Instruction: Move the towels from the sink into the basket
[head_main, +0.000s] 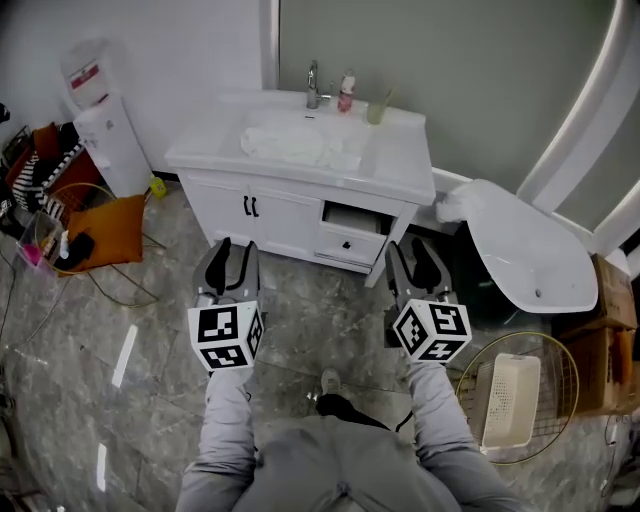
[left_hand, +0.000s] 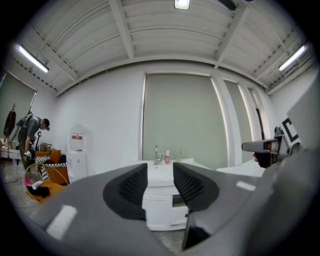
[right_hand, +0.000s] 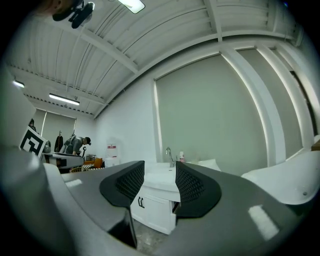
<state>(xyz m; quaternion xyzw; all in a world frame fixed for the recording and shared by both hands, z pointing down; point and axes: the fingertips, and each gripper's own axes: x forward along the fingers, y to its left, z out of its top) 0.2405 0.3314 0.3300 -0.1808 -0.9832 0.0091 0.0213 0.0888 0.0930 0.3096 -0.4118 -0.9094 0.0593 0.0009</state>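
Both grippers are held level side by side over the grey marble floor (head_main: 150, 340), pointing at a white vanity cabinet (head_main: 270, 215) that stands well apart from them. The left gripper (head_main: 235, 250) (left_hand: 160, 182) has its jaws moderately apart with nothing between them; only the vanity shows through the gap. The right gripper (head_main: 410, 250) (right_hand: 160, 180) is likewise open and empty. The white towels (head_main: 295, 147) lie bunched in the sink (head_main: 262, 122) below the faucet (head_main: 313, 85), with a pink-capped bottle (head_main: 346, 93) and a cup (head_main: 377, 108) just to its right. One vanity drawer (head_main: 352, 228) stands partly pulled out. The round wire basket (head_main: 565, 390) sits on the floor at the person's right, beside a white bathtub (head_main: 530, 250), and a white perforated plastic bin (head_main: 510, 400) lies inside it. A water dispenser (head_main: 105, 130) stands left of the vanity.
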